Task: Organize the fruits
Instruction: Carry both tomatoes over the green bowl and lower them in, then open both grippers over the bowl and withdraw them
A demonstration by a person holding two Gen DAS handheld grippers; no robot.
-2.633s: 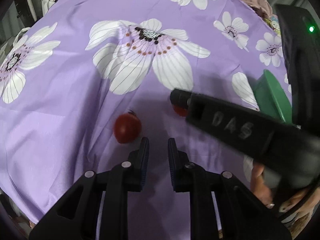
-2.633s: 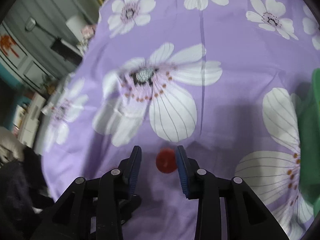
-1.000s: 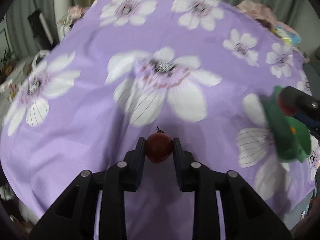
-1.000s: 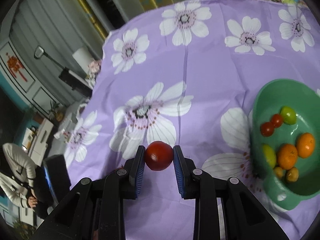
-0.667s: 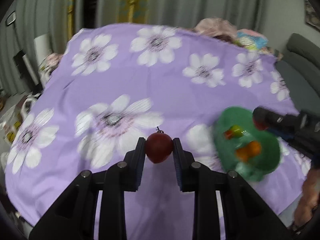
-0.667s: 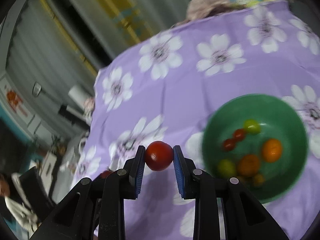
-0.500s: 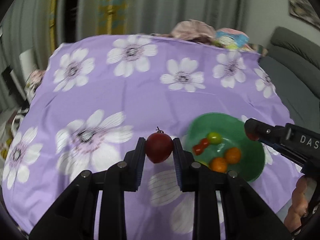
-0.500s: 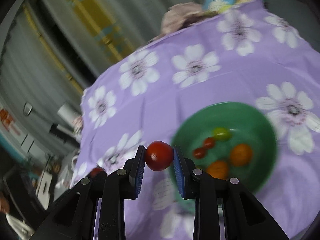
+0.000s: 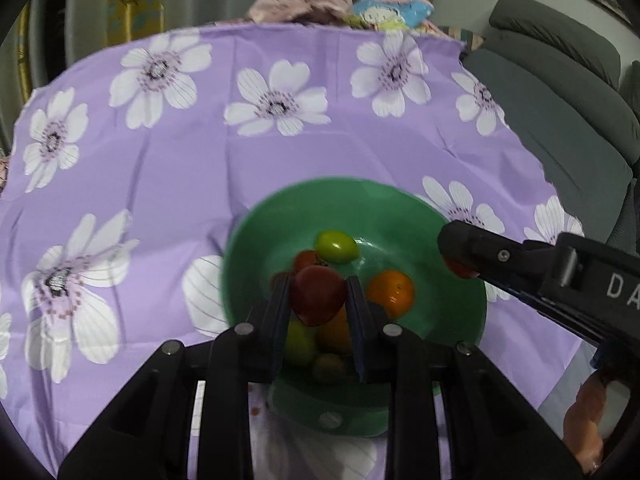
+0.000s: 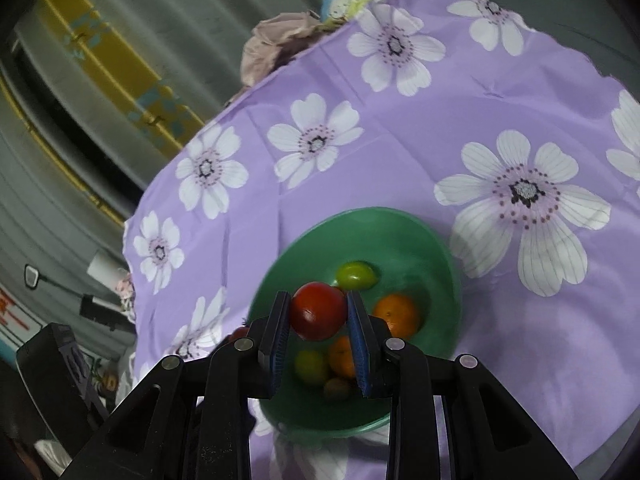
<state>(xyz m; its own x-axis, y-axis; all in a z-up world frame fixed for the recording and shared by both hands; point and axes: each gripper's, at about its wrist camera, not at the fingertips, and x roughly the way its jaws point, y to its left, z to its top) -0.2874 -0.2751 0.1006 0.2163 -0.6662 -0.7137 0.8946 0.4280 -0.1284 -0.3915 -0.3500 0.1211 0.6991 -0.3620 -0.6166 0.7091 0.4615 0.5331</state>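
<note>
My left gripper [image 9: 318, 294] is shut on a dark red tomato [image 9: 318, 296] and hangs above the green bowl [image 9: 256, 240]. My right gripper [image 10: 319, 311] is shut on a brighter red tomato [image 10: 319, 311], also over the green bowl [image 10: 416, 236]. In the left wrist view the right gripper [image 9: 460, 266] reaches in from the right over the bowl's rim, its tomato [image 9: 460, 269] partly hidden by the finger. Inside the bowl lie a green tomato [image 9: 337, 246], an orange [image 9: 390, 294], small red tomatoes and more fruit half hidden behind my fingers.
The bowl stands near the front edge of a table under a purple cloth with white flowers [image 9: 160, 160]. A grey sofa [image 9: 560, 100] is at the right and a pile of fabric [image 9: 304, 0] behind the table. A hand [image 9: 586, 412] holds the right gripper.
Both grippers, each holding its tomato, swung right across the table and now hang over the green bowl. The bowl went from the right side of both views to the centre.
</note>
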